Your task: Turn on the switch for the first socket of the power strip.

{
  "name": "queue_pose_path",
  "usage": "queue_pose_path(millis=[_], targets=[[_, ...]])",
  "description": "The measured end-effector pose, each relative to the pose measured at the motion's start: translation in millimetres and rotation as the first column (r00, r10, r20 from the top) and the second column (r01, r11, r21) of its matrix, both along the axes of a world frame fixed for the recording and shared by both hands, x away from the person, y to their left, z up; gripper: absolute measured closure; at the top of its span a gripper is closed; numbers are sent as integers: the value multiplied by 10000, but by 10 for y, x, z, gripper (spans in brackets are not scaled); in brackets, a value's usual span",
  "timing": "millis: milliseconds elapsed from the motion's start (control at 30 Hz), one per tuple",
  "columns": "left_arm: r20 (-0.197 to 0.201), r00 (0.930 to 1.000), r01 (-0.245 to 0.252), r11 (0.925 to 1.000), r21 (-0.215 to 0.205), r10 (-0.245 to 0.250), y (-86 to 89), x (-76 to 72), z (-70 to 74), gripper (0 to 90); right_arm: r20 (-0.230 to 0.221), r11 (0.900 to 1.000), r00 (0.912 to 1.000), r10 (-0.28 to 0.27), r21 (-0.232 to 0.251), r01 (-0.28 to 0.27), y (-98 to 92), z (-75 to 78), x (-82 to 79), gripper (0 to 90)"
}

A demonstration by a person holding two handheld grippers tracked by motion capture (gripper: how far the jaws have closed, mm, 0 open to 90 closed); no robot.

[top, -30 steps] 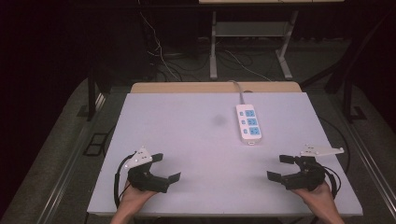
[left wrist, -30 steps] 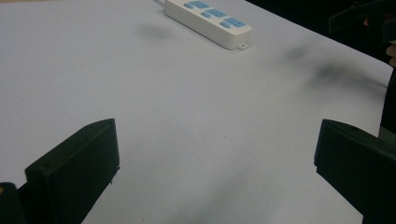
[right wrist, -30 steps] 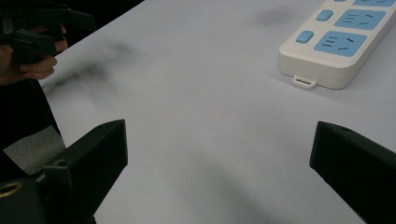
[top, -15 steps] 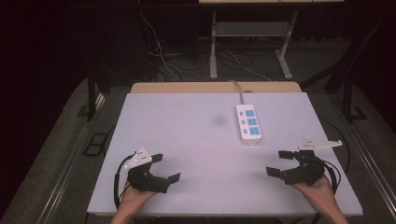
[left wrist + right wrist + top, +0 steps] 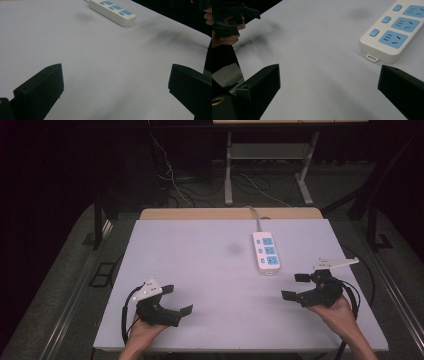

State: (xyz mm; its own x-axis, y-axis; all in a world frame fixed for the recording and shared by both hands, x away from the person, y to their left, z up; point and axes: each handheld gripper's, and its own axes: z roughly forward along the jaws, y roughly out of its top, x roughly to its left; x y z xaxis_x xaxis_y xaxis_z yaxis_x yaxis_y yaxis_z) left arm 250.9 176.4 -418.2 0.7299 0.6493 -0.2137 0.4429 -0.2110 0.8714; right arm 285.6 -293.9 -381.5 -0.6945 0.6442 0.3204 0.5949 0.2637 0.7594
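While both tongs, left [image 5: 176, 301] and right [image 5: 296, 286], gape wide and empty, we've touched nothing; power strip [image 5: 265, 252] sits far-right on the counter [image 5: 200, 265].

The right gripper's [image 5: 328, 91] spread fingers [image 5: 260, 86] frame bare table [image 5: 312, 50] near the power strip [image 5: 394, 30].

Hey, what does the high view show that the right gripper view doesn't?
The high view alone takes in the power strip's cord running off the table's far edge, the floor cables and the metal stand beyond, and the right gripper seen from outside, with the hand holding it. The right gripper view alone makes out the small hanging tab on the strip's near end and the slots in its sockets. Both share the white table, the power strip and the left gripper, open.
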Motion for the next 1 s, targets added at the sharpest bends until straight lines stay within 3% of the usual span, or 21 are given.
queue_pose_path(millis=[1000], targets=[[-37, 10000, 4, 10000, 9, -4, 2, 2, -7, 0, -53, 9975, 9993, 370, -599, -372, 200, 280, 560, 38]])
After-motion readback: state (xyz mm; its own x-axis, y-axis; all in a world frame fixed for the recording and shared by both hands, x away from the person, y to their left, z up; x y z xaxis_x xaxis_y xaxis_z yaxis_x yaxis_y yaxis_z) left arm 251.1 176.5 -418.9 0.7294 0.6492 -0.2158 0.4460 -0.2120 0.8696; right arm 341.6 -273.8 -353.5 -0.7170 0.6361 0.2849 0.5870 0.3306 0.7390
